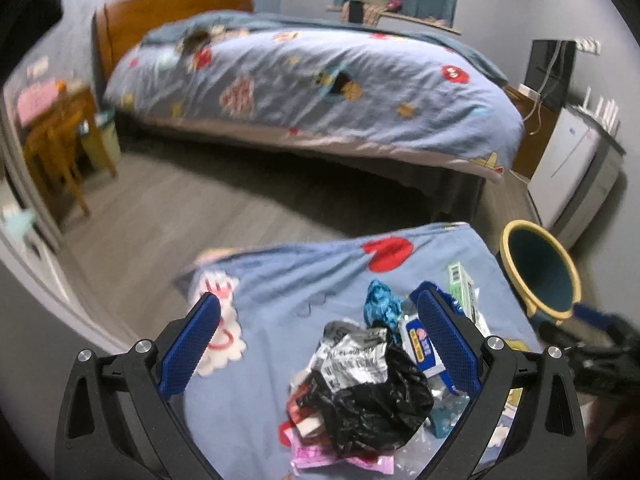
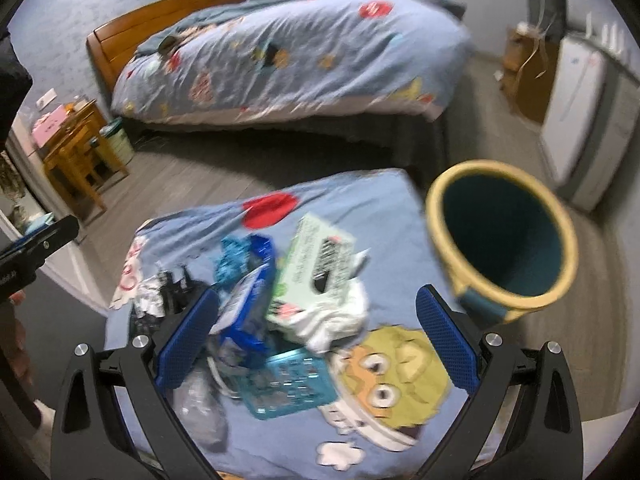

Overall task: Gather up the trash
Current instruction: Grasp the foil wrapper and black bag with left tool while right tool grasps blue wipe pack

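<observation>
Two grippers, both spread wide, both empty. We note trash pile (image 1: pixel 360 392) heaped on blue cartoon cover (image 1: pixel 280 308), dead ahead of left gripper (image 1: pixel 320 344), black bag (image 1: pixel 372 400) between its fingers. Right gripper (image 2: pixel 316 344) hovers over same pile; green box (image 2: pixel 320 260) just beyond its tips, long axis running away and rightward. Bin (image 2: pixel 500 240) stands off cover's right edge, mouth tilted toward us. We judge right gripper nearer bin, left nearer black bag.
</observation>
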